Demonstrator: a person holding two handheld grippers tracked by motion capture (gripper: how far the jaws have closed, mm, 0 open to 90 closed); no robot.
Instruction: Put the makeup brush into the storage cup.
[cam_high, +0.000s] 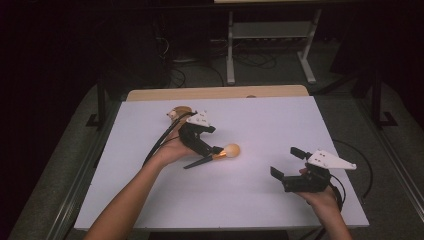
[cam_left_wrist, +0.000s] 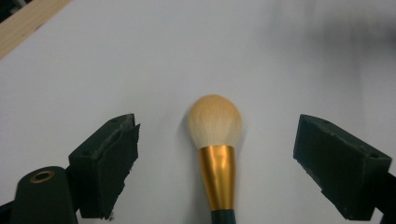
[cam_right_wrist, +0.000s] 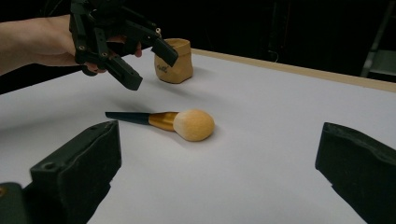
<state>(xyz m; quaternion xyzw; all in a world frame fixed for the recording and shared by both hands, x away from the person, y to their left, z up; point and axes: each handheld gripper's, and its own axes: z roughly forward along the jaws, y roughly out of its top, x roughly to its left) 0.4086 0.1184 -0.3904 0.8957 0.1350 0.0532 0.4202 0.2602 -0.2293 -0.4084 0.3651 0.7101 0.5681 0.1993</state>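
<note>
Position at inspection: right gripper (cam_high: 284, 162) is held low at the near right of the white table (cam_high: 280, 120), jaws spread wide, empty, touching nothing, well apart from the work.

Further in, near the table's middle, lies the makeup brush with a dark handle, gold metal ferrule and rounded tan bristle head (cam_right_wrist: 173, 123), flat on the surface, head pointing to the person's right. Left gripper (cam_high: 205, 155) hangs just above its handle end, jaws spread wide on either side of the brush and clear of it; nothing is held.

Judgement: the step in hand is the approach to pick up the brush. Next move calls for lowering until the jaws straddle the ferrule or handle, then closing squarely.

Beyond, toward the far left edge, a small tan pouch-like cup (cam_right_wrist: 174, 60) stands upright, apart from the brush.
</note>
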